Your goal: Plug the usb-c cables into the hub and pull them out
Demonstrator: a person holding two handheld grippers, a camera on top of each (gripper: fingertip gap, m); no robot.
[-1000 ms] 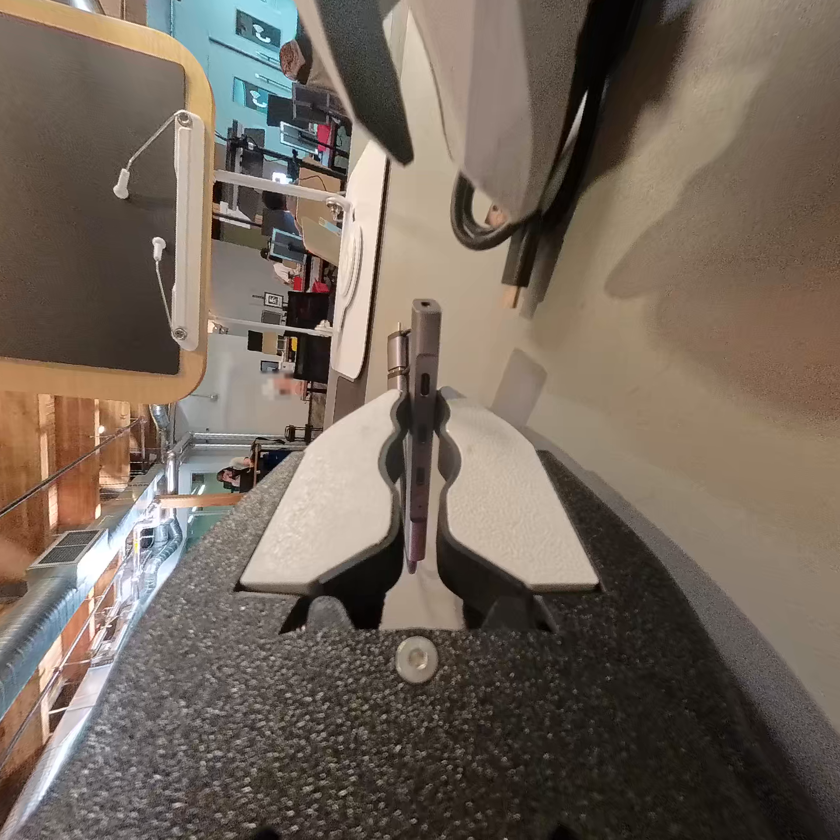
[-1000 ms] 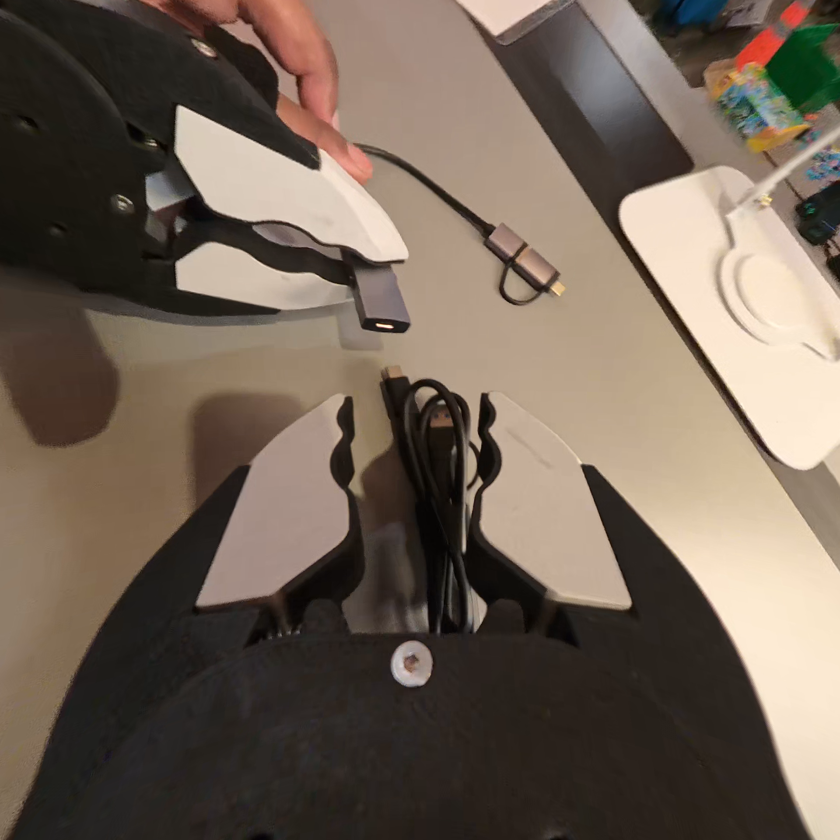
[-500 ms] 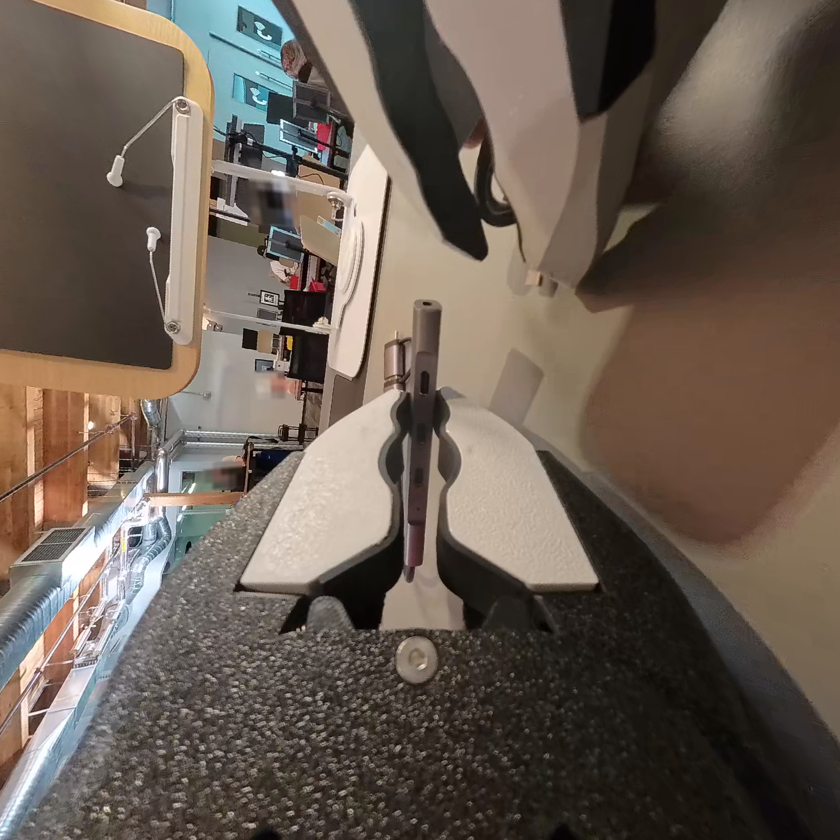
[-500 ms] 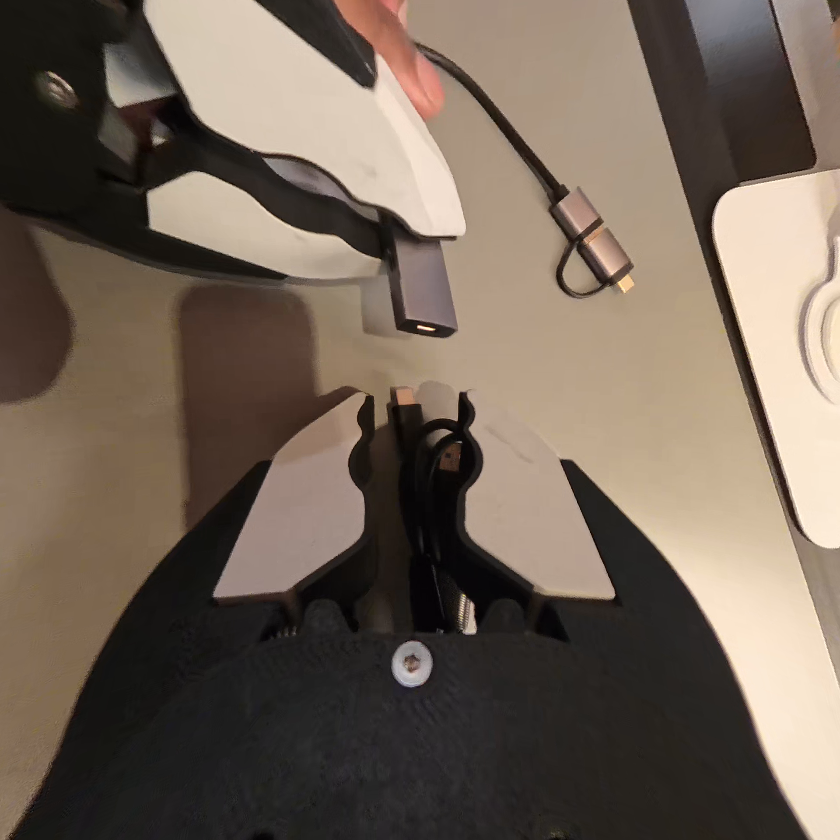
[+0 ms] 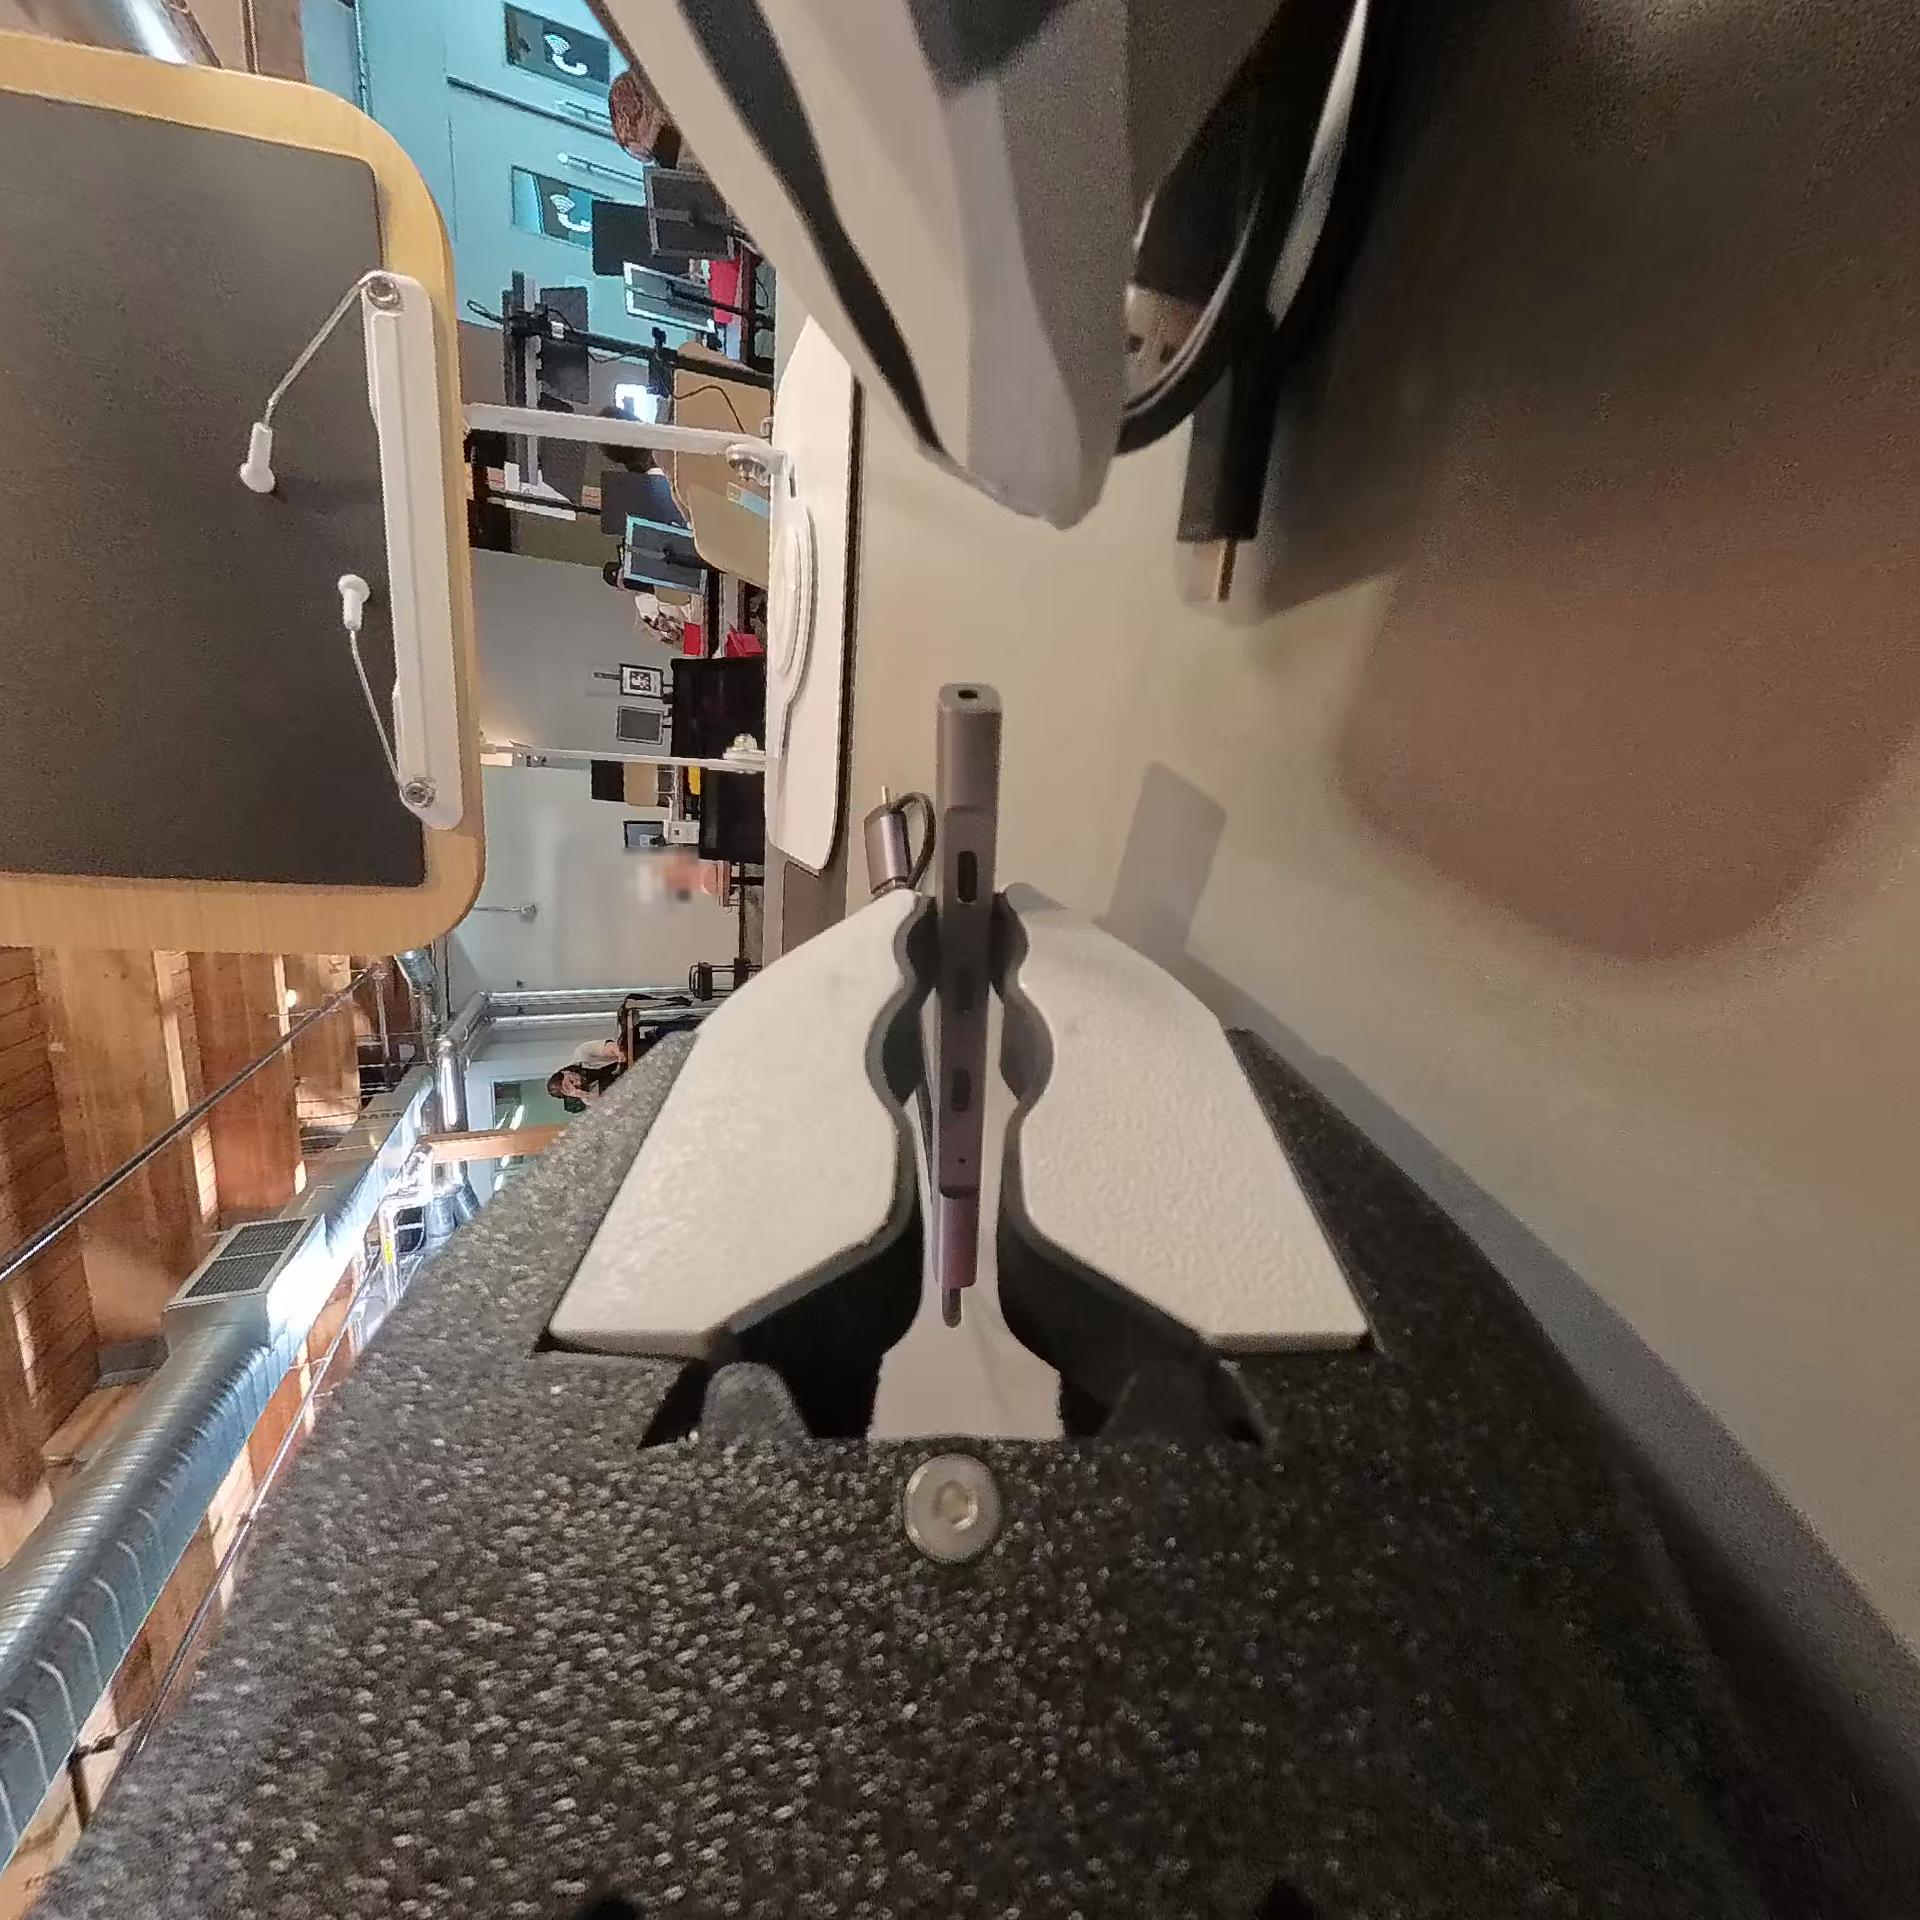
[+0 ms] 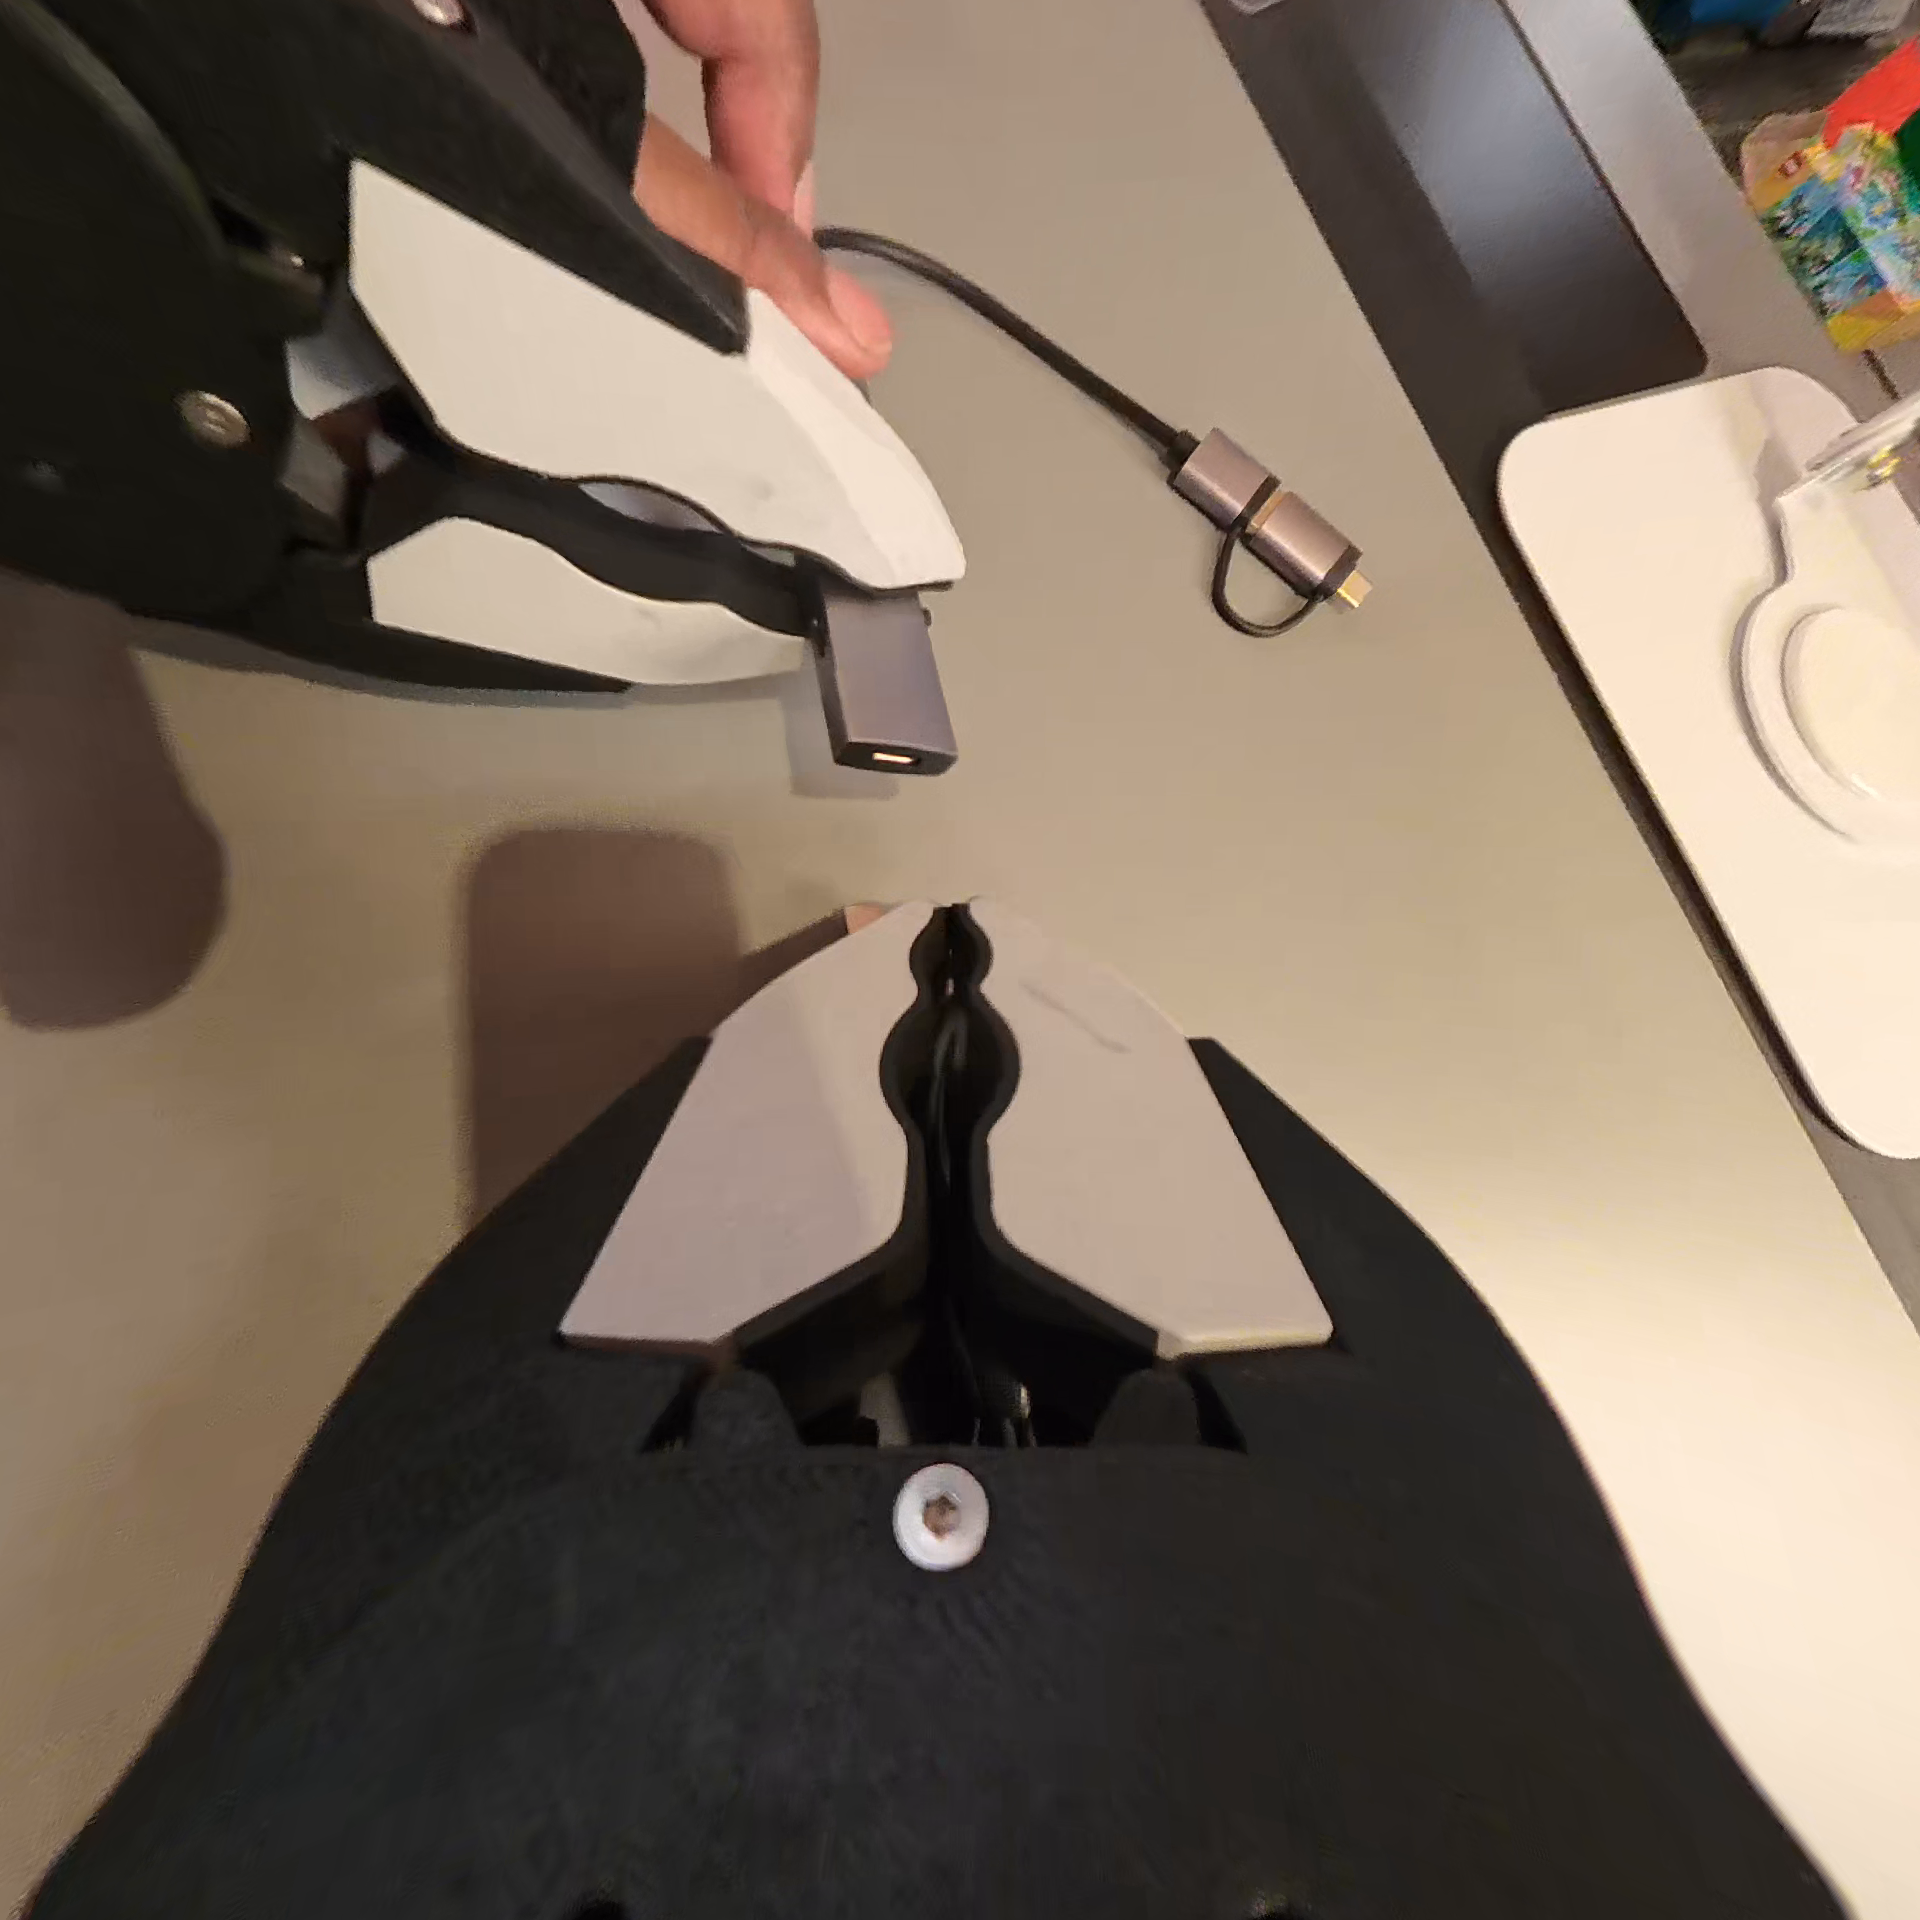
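**Hub held edge-on, black cable clamped beside it**

Hub (image 5: 964,935), a slim grey bar, is sitting between the fingers of the left gripper (image 5: 961,914), which is pressing on both its flat faces; its end is sticking out past the tips, above the beige table (image 6: 1195,831). The right gripper (image 6: 954,912) is nearly closed and is pinching a black cable (image 6: 943,1081) that is running back between its fingers. The hub's own cord with its grey connector (image 6: 1262,520) is lying on the table, apart from both grippers. A hand (image 6: 769,197) is resting on the left gripper.

No legible writing on any object in either view
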